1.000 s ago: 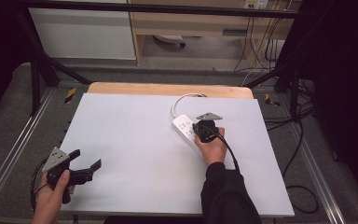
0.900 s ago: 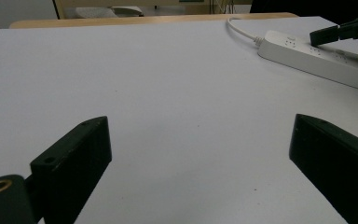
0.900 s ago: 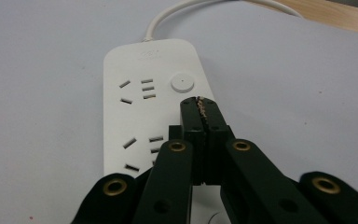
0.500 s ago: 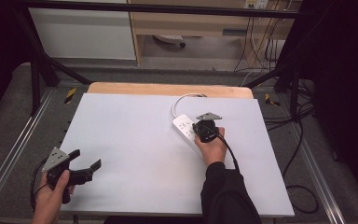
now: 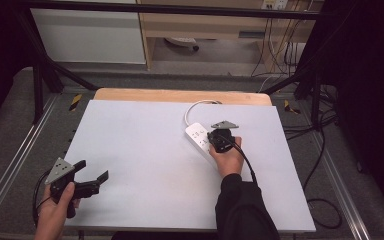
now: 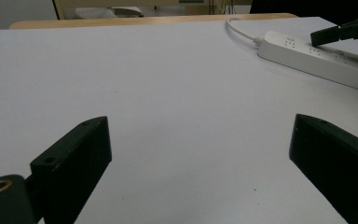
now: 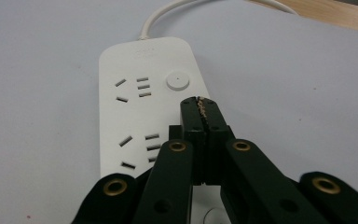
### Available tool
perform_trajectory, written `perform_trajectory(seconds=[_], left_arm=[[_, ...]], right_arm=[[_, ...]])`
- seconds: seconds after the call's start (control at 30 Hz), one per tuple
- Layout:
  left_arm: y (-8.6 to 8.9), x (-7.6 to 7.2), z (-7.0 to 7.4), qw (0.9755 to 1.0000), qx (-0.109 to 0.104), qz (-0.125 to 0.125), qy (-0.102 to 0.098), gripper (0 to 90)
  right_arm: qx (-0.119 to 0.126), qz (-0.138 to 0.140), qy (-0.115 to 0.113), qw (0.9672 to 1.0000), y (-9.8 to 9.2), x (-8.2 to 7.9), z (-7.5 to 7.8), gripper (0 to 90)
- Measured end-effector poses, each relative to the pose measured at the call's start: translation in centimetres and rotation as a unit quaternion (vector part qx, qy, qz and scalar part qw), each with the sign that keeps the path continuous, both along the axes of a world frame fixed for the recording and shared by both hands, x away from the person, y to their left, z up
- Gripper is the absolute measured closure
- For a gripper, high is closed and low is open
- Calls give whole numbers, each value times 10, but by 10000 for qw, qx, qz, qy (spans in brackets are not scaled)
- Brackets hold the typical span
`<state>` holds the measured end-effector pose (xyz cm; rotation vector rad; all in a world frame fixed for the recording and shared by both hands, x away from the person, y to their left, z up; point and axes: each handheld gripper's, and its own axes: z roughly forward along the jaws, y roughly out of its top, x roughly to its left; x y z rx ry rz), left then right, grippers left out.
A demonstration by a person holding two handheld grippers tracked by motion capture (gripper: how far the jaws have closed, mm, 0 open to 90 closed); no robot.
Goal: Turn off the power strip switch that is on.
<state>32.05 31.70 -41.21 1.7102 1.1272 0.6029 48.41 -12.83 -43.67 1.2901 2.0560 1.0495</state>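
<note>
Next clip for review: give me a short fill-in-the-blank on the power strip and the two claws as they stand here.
1. The right claw has its jaws ____ above the white power strip.
2. The left claw has its jaws ____, with nothing between them.
3. The round button on the power strip lies just ____ the right claw's tips in the right gripper view.
4. The power strip's cable is ____ in colour.

Missing words: shut; open; beyond; white

White power strip [image 7: 140,102] with white cord [image 5: 192,107], grey slots, round white button. Pale lavender-grey table top [image 5: 145,165], tan wooden far edge. Black grippers [image 7: 199,108], brass-coloured rivets, grey plates. Black sleeve [image 5: 242,210].
</note>
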Motion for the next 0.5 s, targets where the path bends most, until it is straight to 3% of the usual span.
perform_trajectory(seconds=[0.5], left_arm=[[0, -1, 0, 10000, -43, 17, 19, 55]], right_arm=[[-119, -8, -13, 9999, 3, 1, 0, 900]])
